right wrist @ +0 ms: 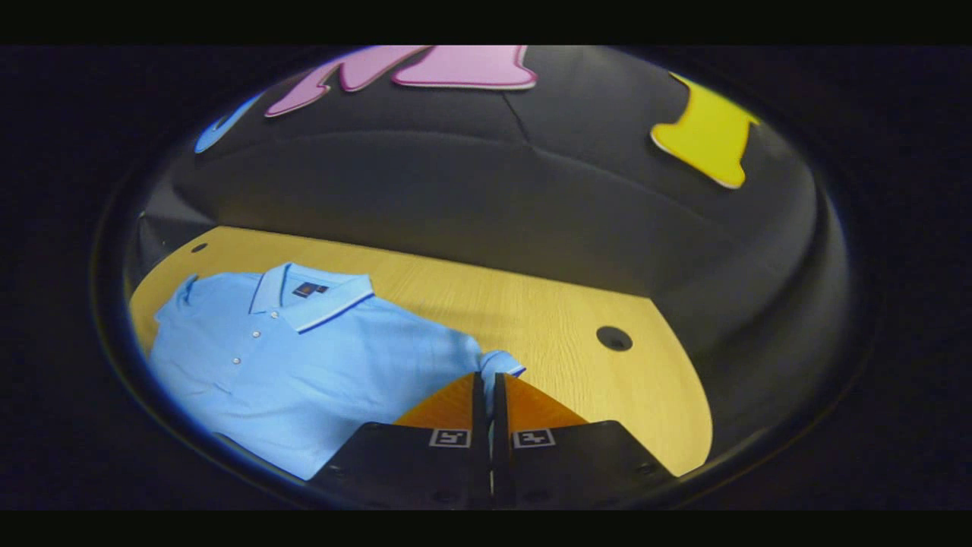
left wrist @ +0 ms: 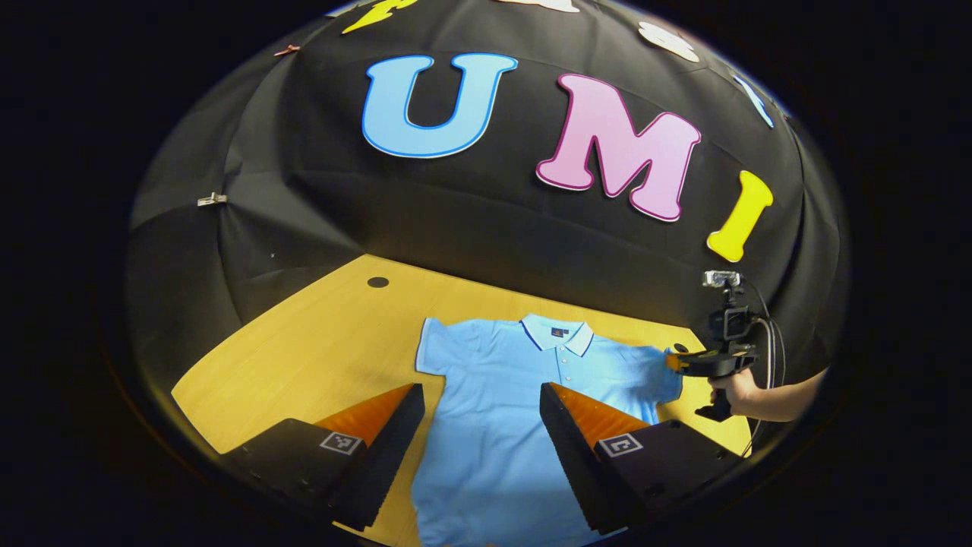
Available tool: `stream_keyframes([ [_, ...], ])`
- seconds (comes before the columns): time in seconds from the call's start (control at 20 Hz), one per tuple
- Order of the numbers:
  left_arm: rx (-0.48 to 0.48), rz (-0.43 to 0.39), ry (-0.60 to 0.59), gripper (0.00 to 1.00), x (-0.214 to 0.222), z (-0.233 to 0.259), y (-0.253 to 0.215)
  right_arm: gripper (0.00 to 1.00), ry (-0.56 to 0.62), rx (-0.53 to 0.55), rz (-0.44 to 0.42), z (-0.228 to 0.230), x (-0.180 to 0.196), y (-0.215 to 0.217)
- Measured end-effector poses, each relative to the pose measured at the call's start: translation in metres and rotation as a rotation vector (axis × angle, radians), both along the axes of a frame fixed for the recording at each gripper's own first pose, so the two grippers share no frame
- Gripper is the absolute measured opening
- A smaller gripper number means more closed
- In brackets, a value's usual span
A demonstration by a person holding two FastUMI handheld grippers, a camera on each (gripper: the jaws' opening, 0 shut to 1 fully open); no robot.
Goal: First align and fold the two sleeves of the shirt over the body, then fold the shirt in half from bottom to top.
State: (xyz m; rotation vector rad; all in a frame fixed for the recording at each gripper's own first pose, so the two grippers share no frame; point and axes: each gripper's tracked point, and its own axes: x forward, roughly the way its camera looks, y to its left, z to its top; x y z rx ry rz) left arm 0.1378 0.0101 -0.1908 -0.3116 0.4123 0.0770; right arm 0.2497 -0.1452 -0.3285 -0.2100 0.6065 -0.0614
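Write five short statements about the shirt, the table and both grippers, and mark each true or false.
1. The shirt lies collar-up on the table. True.
2. The right gripper is open over bare wood. False: it is shut on a sleeve.
3. The left gripper is open above the shirt. True.
4. The shirt is folded in half. False: its body lies spread out.
5. The table has a dark round hole. True.

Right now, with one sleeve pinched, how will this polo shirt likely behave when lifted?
Likely floppy: the sleeve bunches where the right hand-held gripper pinches it. Probably light, since the polo shirt is thin knit lying flat on the wooden table. It should drape rather than hold shape.
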Motion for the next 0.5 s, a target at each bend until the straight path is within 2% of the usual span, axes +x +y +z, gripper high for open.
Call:
stream_keyframes([
  [0.2,-0.001,0.042,-0.015,0.97,-0.008,0.007,0.020,0.05,-0.051,-0.015,0.091,0.033,0.011,0.062],
  [0.25,0.007,0.046,-0.015,0.97,-0.010,0.008,0.026,0.00,-0.060,-0.024,0.121,0.040,0.012,0.077],
  [0.3,0.020,0.050,-0.013,0.97,-0.012,0.008,0.031,0.05,-0.058,-0.024,0.149,0.043,0.013,0.097],
  [0.35,0.029,0.049,-0.014,0.97,-0.013,0.009,0.036,0.00,-0.052,-0.015,0.172,0.043,0.013,0.118],
  [0.5,0.038,0.054,-0.015,0.97,-0.011,0.009,0.052,0.10,-0.011,0.016,0.231,0.022,0.013,0.181],
])
